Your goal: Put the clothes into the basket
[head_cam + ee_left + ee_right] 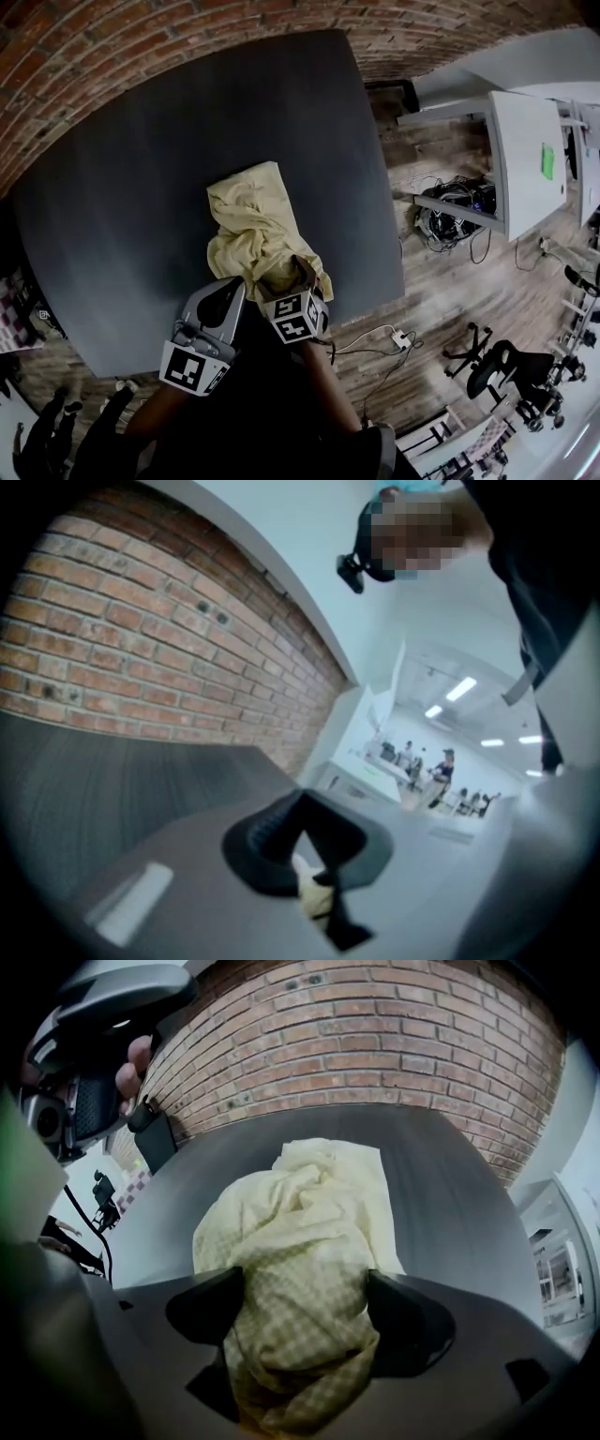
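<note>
A crumpled pale yellow checked cloth [253, 234] lies on the dark round table [141, 187], near its front right edge. My right gripper [286, 277] points steeply down into the near end of the cloth [300, 1241]. Its jaws [300, 1312] stand wide, with a bunched fold filling the gap between them. My left gripper [230, 295] hovers just left of it, at the cloth's near corner. In the left gripper view its fingertips [305, 832] look closed together, and a scrap of yellow cloth [314, 897] shows in the gap behind them. I cannot tell whether that scrap is pinched.
A brick wall [375, 1035] runs behind the table. To the right stands a white desk [525, 159] with cables [450, 220] on the wooden floor beneath. A power strip [398, 339] and office chairs [506, 370] lie off the table's front right edge.
</note>
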Demonstrator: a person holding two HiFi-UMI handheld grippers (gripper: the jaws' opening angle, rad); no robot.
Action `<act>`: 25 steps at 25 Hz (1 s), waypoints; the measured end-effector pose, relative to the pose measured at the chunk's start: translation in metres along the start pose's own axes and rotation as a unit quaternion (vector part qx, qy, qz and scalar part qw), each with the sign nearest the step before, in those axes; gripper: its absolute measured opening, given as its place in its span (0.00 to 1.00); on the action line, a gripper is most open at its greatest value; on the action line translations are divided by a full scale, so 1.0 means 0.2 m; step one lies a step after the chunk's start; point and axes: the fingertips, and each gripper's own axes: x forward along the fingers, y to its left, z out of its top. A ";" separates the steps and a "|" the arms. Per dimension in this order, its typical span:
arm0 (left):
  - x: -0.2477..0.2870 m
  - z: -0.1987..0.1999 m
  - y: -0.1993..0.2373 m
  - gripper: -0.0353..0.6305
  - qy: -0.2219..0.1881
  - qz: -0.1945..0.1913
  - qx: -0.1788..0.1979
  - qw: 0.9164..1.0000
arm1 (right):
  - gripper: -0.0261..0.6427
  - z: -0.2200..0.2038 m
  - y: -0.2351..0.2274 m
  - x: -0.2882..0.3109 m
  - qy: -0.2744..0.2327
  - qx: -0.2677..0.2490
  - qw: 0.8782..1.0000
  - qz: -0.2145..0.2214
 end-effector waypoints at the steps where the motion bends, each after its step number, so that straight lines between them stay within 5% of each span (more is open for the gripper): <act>1: 0.01 0.00 0.01 0.06 0.001 0.001 -0.002 1.000 | 0.59 -0.01 0.00 0.02 0.006 0.002 1.000 0.005; 12: 0.03 -0.05 0.05 0.06 0.013 0.007 -0.006 1.000 | 0.59 -0.04 -0.04 0.13 0.043 0.013 0.999 0.001; 25: 0.01 -0.05 0.07 0.06 0.009 0.017 -0.005 1.000 | 0.59 -0.05 -0.06 0.15 0.031 -0.001 0.999 -0.031</act>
